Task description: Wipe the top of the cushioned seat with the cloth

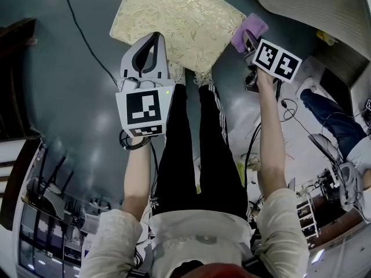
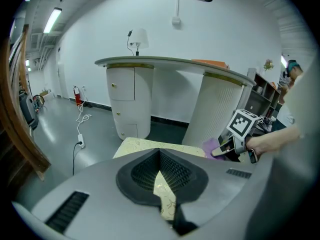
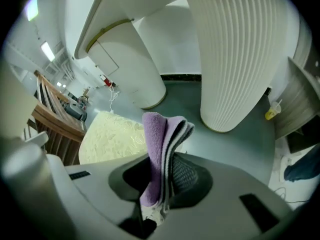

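The cushioned seat (image 1: pixel 174 19) is a cream, gold-patterned square pad at the top middle of the head view. My left gripper (image 1: pixel 154 38) hovers over its near edge, fingertips together with nothing held. In the left gripper view the cushion (image 2: pixel 136 146) shows past the dark pads (image 2: pixel 145 171) of the left gripper (image 2: pixel 160 156). My right gripper (image 1: pixel 248 38) is at the cushion's right corner, shut on a folded purple cloth (image 1: pixel 250 26). In the right gripper view the cloth (image 3: pixel 159 139) stands up between the jaws of the right gripper (image 3: pixel 162 181), with the cushion (image 3: pixel 110 139) to its left.
A white curved counter (image 2: pixel 165 63) on ribbed pillars (image 3: pixel 235 49) stands just beyond the cushion. A black cable (image 1: pixel 81 33) runs over the grey floor. Wooden furniture (image 1: pixel 14 68) is at the left. Another person's legs (image 1: pixel 333 123) and equipment are at the right.
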### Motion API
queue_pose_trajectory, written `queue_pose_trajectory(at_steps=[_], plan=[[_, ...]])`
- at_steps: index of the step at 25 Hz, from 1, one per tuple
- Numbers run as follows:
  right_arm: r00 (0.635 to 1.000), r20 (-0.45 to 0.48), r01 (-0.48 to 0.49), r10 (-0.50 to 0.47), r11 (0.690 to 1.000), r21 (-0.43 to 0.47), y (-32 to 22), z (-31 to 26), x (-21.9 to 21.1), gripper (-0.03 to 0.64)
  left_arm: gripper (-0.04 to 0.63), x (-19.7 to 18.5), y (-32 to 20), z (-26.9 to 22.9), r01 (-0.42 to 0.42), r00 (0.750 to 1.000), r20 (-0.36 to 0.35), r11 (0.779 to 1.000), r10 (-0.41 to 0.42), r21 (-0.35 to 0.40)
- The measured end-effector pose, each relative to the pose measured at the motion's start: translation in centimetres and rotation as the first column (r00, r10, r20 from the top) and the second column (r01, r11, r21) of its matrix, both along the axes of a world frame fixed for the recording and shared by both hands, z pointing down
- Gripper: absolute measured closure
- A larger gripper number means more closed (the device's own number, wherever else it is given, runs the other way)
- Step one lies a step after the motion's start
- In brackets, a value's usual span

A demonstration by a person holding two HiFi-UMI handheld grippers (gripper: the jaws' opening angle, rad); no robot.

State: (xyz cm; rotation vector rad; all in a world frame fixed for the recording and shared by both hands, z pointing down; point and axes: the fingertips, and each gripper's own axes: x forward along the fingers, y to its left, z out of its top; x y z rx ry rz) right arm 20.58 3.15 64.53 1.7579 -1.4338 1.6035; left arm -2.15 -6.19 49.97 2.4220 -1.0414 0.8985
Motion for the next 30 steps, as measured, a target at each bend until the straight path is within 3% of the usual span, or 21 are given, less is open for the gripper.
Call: queue_pose_trajectory(at_steps=[4,7,12,18,24,30], plan=[[0.998,-0.038,0.047,-0.048,0.999,-0.027,1.2,-0.4,-0.7,0.528,0.603,-0.6,-0.2,-0.8,0.010,1.000,-0.004,1.000,-0.010,0.011],[0.997,-0.066,0.037,-0.034,0.998,0.045,0.2,-3.9,-1.5,0.528,0.603,-1.7,-0.6,-1.7,0.027,1.000,-0.003,0.999,-0.027,0.023],[0.995,0.093,-0.053,0.029,0.962,0.269,-4.0,-13.5,-7.1,0.528,0.603,-4.5,-1.2,-3.0,0.085,0.996,0.006,0.996,-0.085,0.034],[0.979,0.201,-0.053,-0.041,0.895,0.443,-7.2,-21.1,-14.7,0.528,0.603,-6.6,-1.0,-4.4,0.133,0.991,0.004,0.990,-0.134,0.050],[0.959,0.261,-0.018,-0.107,0.901,0.433,-9.0,-19.5,-18.9,0.528,0.603,-7.4,-1.1,-4.9,0.153,0.988,-0.002,0.987,-0.153,0.058],[0.941,0.335,-0.082,-0.053,0.922,0.378,-15.8,-10.5,-22.6,0.528,0.603,-9.7,-1.3,-3.8,0.190,0.981,0.016,0.980,-0.191,0.059]])
